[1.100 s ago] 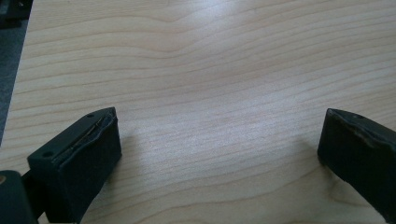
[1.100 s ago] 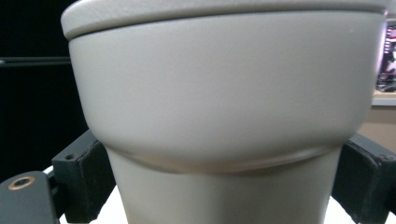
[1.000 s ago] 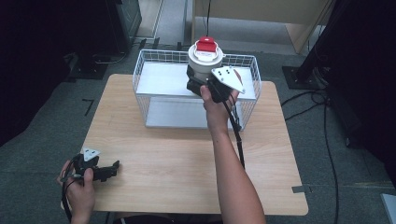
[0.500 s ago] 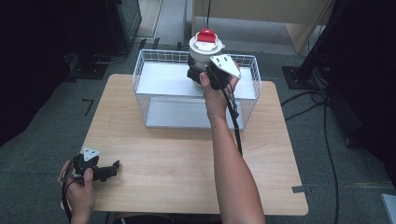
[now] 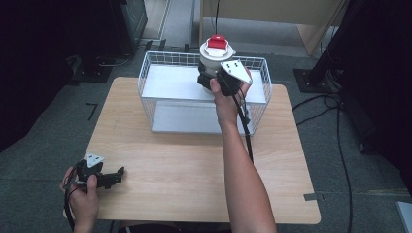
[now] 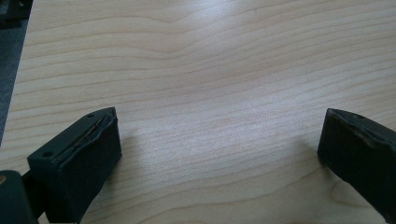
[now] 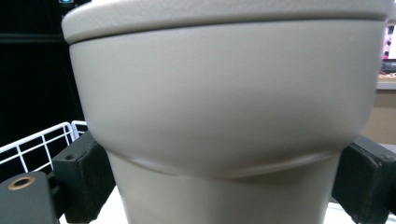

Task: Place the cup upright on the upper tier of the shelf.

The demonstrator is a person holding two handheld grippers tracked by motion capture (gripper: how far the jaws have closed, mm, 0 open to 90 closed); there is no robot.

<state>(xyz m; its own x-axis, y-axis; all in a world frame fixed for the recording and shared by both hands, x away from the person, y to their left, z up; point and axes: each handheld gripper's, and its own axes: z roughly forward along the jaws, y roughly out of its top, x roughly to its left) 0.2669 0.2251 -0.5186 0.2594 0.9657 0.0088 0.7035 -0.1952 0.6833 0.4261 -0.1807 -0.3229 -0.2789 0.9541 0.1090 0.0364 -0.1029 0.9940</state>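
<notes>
left tongs (image 5: 118, 177) open, right tongs (image 5: 208, 81) clamped

- Desk (image 5: 194, 170): pale wood grain, smooth with a soft sheen.
- Basket (image 5: 145, 77): white coated wire.
- Container (image 7: 224, 116): smooth, matt, cream plastic; red cap (image 5: 216, 42).
- Jaws: matt black.

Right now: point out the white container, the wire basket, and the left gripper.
white container (image 5: 212, 59): high view, its side wall below the red lid.
wire basket (image 5: 145, 73): high view, left rim.
left gripper (image 5: 118, 175): high view, between its fingertips.
</notes>
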